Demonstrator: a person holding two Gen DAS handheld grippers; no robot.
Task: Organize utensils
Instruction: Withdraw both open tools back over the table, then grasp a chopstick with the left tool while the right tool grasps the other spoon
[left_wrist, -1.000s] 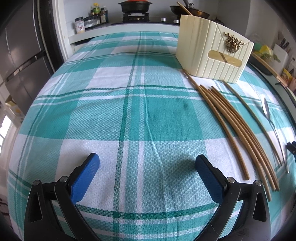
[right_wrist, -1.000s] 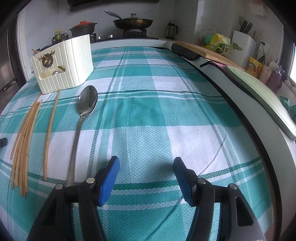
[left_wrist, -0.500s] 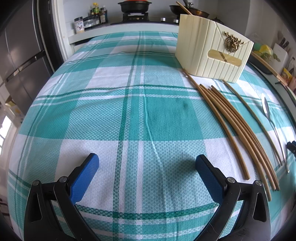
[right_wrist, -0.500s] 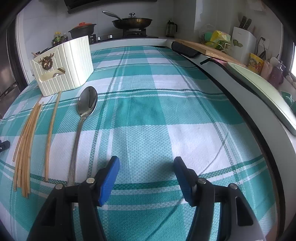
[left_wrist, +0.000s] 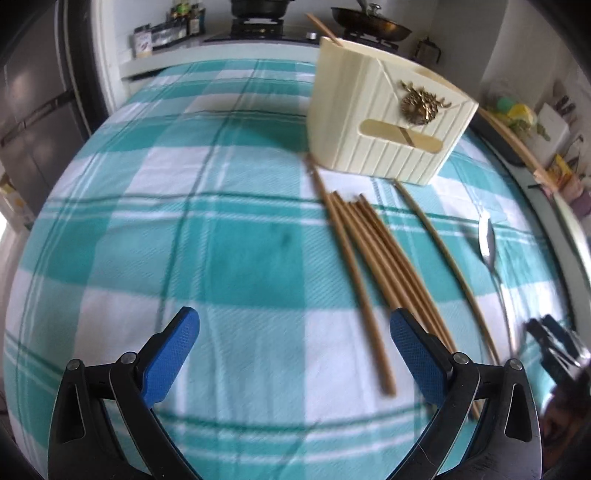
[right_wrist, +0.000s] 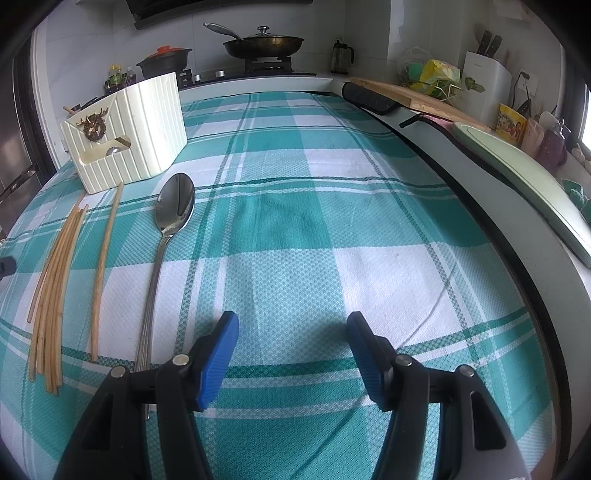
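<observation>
Several wooden chopsticks (left_wrist: 384, 258) lie in a loose bundle on the teal checked cloth, with a single chopstick (left_wrist: 443, 266) apart to their right. My left gripper (left_wrist: 295, 350) is open above the cloth; the near end of the leftmost chopstick lies between its fingers, close to the right one. A metal spoon (right_wrist: 175, 206) lies right of the chopsticks (right_wrist: 55, 280). Its handle runs down to the left finger of my right gripper (right_wrist: 291, 350), which is open and empty. The cream ribbed utensil holder (left_wrist: 384, 118) stands behind the chopsticks with one chopstick sticking out of it.
The checked cloth (right_wrist: 332, 206) covers the whole table. A counter with a cutting board (right_wrist: 399, 92), a knife block (right_wrist: 484, 81) and a pale green tray (right_wrist: 517, 173) runs along the right edge. A stove with pans (right_wrist: 264, 44) stands behind.
My left gripper has moved right and a little up, so the chopstick ends now lie by its right finger. The right gripper has stayed in place. Nothing was picked up.
</observation>
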